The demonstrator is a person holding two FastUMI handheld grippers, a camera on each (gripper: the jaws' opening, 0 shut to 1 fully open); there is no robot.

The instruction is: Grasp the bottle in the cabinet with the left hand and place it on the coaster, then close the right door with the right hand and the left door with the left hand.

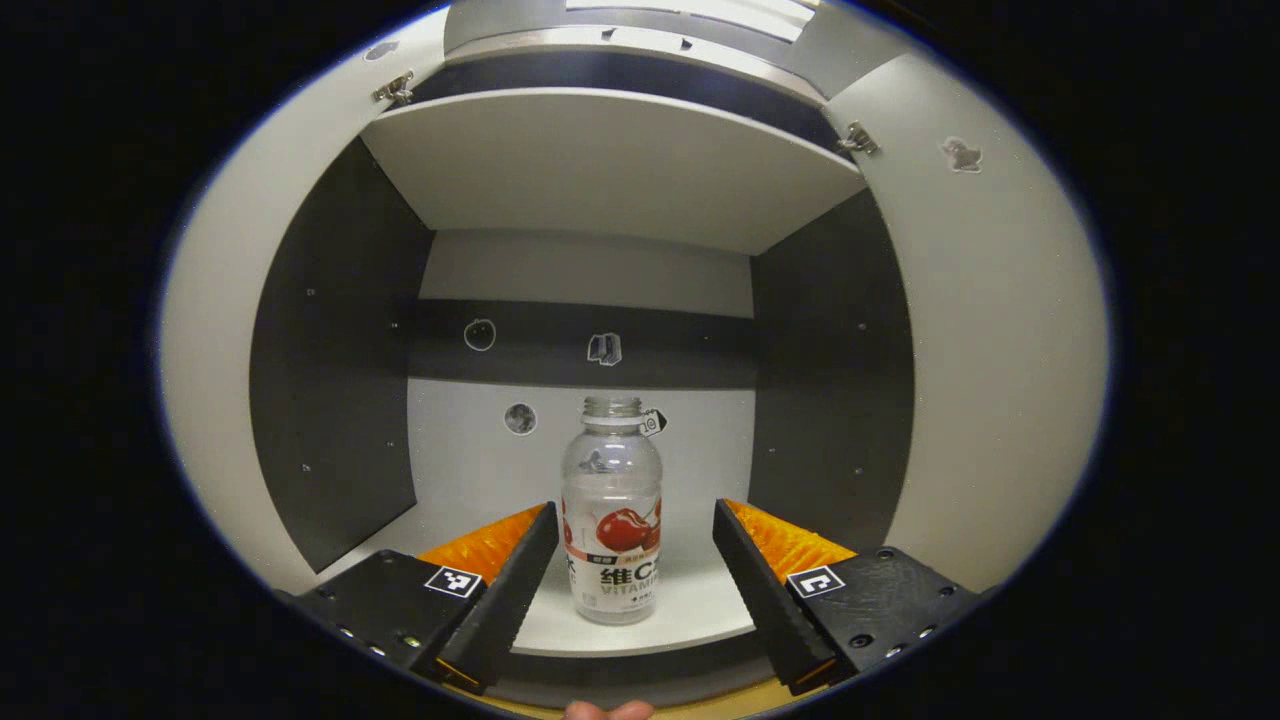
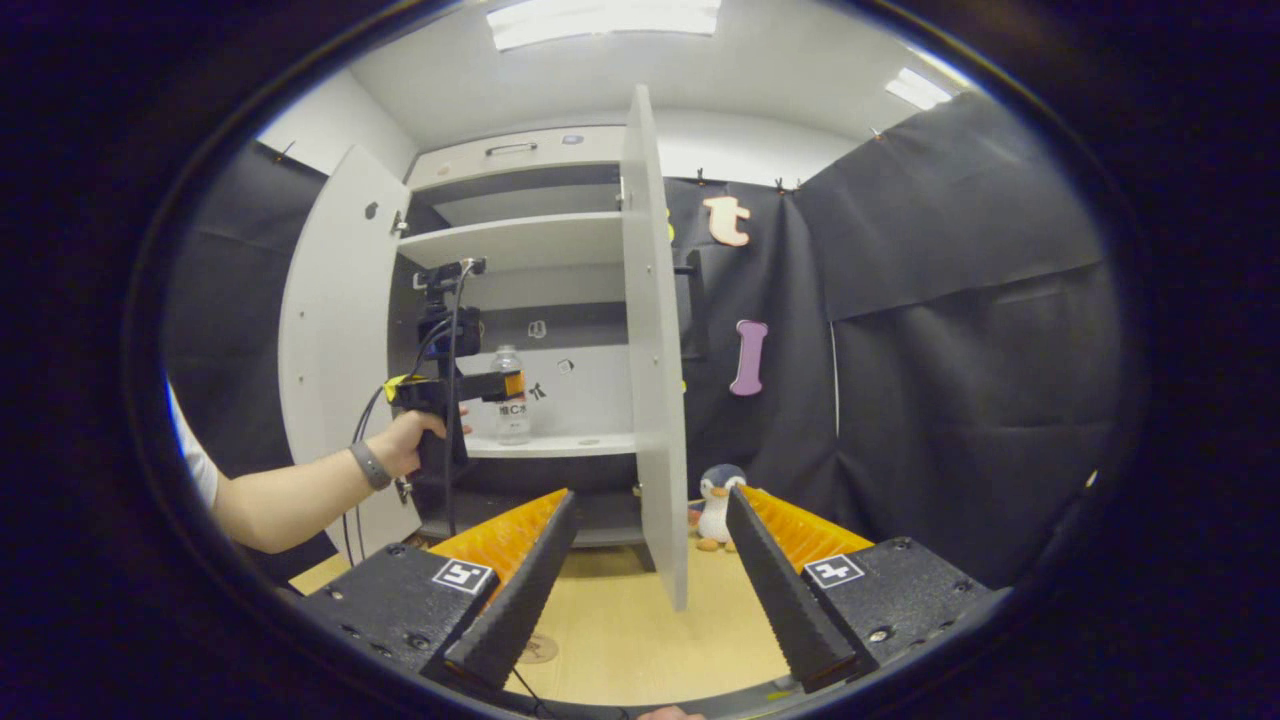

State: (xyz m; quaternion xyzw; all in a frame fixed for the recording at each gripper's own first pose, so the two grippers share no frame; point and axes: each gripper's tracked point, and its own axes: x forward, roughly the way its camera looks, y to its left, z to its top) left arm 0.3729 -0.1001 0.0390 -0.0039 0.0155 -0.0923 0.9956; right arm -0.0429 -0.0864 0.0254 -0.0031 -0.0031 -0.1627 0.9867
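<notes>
We find one printed label point(image 1: 612, 560), on the bottle point(image 1: 611, 510) in the cabinet point(image 1: 600, 160): large characters and a row of Latin capitals beneath a cherry picture. The smaller print under them is too fine for us to read. A small tag point(image 1: 652, 422) at the bottle's neck is also illegible. The left gripper point(image 1: 635, 507) and the right gripper point(image 2: 651, 494) each carry two square black-and-white coded markers point(image 1: 452, 581), not words. The stickers point(image 1: 604, 349) on the cabinet's back wall show us no lettering.

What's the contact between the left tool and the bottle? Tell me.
Apart. In the left gripper view the bottle stands on the shelf between the open left tool, with shelf showing on both sides of it.
</notes>
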